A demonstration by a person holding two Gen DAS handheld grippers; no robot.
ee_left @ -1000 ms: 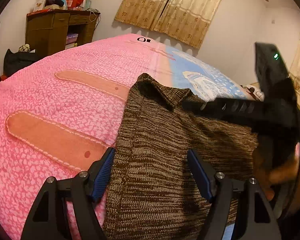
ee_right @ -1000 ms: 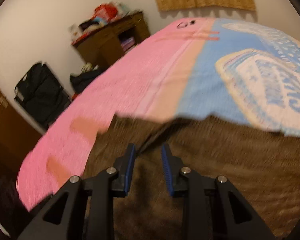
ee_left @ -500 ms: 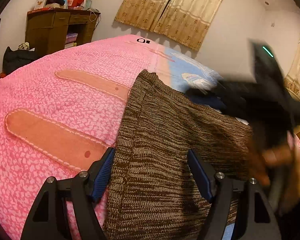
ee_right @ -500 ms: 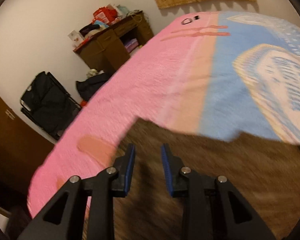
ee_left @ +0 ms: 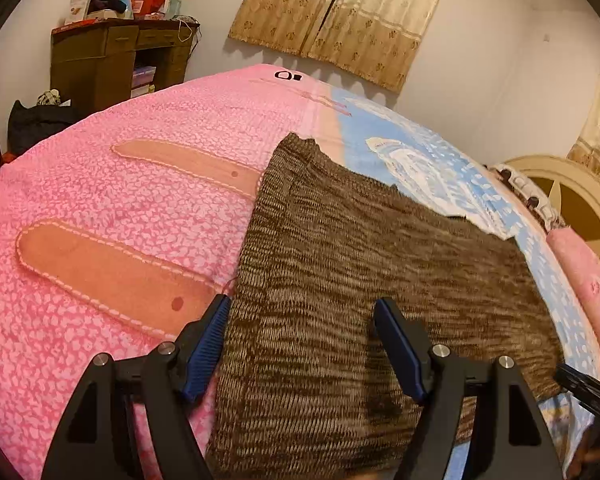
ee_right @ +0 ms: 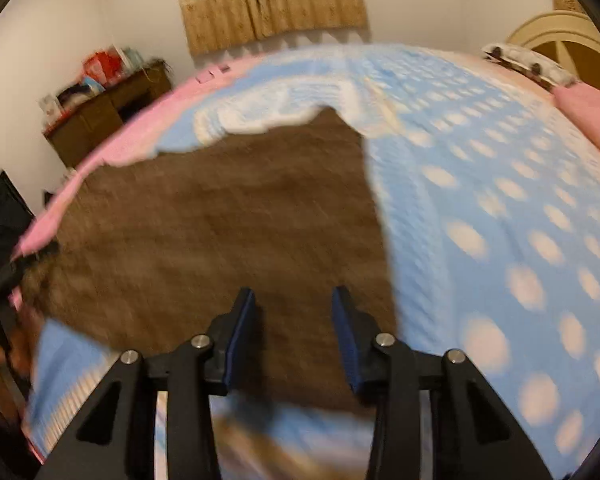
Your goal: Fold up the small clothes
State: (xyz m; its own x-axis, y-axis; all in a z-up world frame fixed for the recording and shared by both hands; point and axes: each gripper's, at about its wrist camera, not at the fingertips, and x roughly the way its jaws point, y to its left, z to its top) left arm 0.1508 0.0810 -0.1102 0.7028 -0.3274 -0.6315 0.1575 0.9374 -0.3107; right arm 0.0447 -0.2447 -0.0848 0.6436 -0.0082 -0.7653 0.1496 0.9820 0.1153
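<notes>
Right gripper (ee_right: pixel 294 336) swings off sweater (ee_left: pixel 360 280), jaws now parted, empty. Left gripper (ee_left: pixel 300 344) wide open over sweater, flat on bed (ee_left: pixel 140 208). Soft, floppy knit; pinch edges.

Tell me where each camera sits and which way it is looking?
Left wrist: on the left tool, looking across the brown knit garment to the pink blanket side; its fingers show.
Right wrist: on the right tool, blurred, facing the blue side; its fingers show.
Both see the garment, curtains and desk.
</notes>
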